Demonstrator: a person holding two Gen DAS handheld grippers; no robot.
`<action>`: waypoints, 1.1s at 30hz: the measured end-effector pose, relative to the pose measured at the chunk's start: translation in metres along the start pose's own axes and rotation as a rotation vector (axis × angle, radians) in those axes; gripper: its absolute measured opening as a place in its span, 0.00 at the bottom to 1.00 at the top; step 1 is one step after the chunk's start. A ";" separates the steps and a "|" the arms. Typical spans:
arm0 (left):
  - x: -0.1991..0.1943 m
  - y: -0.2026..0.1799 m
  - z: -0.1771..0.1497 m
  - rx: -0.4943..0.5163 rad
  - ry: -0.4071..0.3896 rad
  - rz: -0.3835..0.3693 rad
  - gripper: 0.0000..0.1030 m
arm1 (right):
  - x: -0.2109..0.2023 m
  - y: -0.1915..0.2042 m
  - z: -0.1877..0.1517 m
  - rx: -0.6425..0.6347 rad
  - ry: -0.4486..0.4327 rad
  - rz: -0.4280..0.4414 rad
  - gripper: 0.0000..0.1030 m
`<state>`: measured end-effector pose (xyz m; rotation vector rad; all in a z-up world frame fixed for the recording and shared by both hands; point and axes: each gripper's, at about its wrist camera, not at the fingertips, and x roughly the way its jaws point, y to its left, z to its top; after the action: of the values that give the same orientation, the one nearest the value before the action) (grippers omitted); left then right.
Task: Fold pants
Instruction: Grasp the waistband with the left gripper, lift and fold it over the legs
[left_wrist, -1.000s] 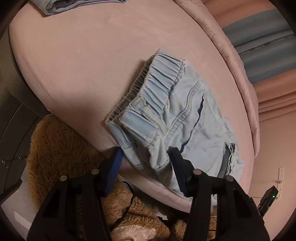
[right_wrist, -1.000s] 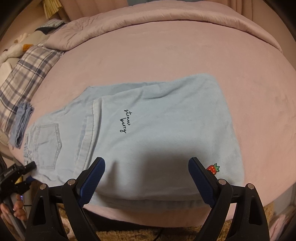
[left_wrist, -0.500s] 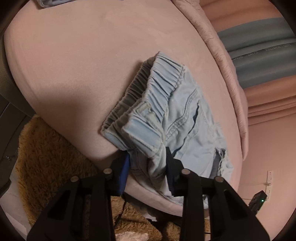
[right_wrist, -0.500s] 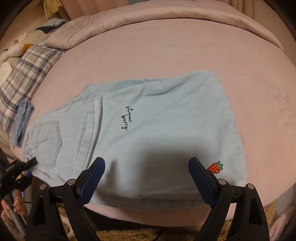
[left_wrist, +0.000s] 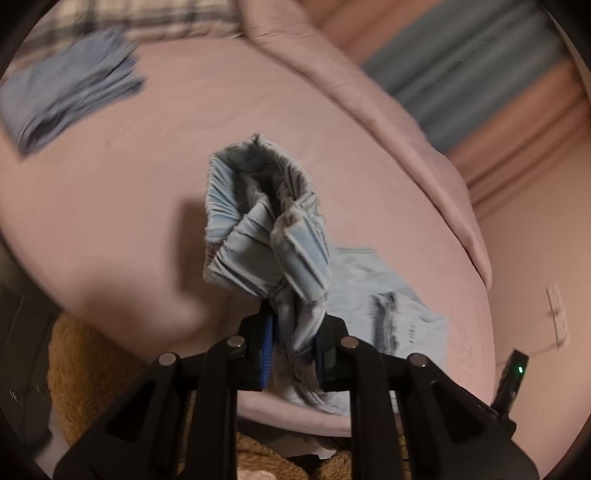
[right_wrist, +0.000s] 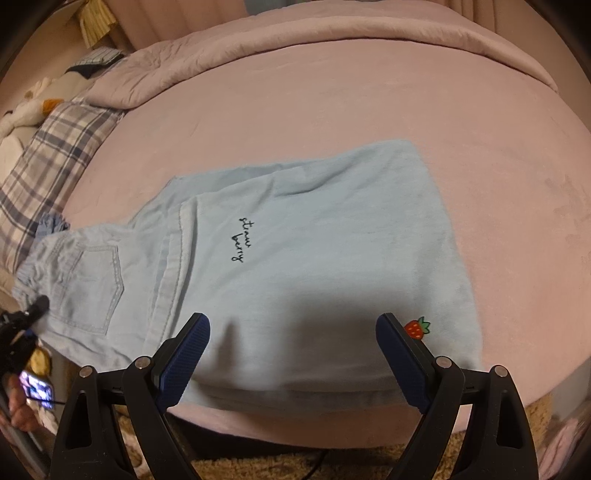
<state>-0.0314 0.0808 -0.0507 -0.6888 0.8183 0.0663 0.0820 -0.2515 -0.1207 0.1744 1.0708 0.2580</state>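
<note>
Light blue pants (right_wrist: 295, 258) lie folded lengthwise on a pink bed (right_wrist: 369, 92), with "straw berry" lettering and a strawberry patch (right_wrist: 417, 328) near the hem. My left gripper (left_wrist: 293, 343) is shut on the elastic waistband (left_wrist: 258, 229) and holds it bunched up above the bed. The waistband end also shows in the right wrist view (right_wrist: 40, 266), lifted at the far left. My right gripper (right_wrist: 291, 354) is open and empty, its fingers just above the near edge of the legs.
A folded blue garment (left_wrist: 70, 96) lies at the back left of the bed. A plaid pillow (right_wrist: 48, 162) and a rolled pink duvet (right_wrist: 332, 40) lie along the far side. A brown shaggy rug (left_wrist: 92, 369) lies below the bed edge.
My left gripper has closed on the waistband and lifted it off the bed, swinging the view up. The right gripper has stayed open in place.
</note>
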 end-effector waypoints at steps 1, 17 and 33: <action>-0.001 -0.009 0.000 0.028 -0.004 -0.008 0.16 | -0.001 -0.001 -0.001 0.004 -0.002 0.001 0.88; 0.040 -0.095 -0.019 0.327 0.081 -0.089 0.16 | -0.010 -0.025 -0.008 0.091 -0.029 0.010 0.88; 0.119 -0.110 -0.055 0.422 0.276 -0.015 0.22 | -0.013 -0.035 -0.012 0.128 -0.040 0.038 0.88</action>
<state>0.0496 -0.0617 -0.1007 -0.3067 1.0523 -0.2151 0.0696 -0.2889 -0.1249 0.3132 1.0457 0.2191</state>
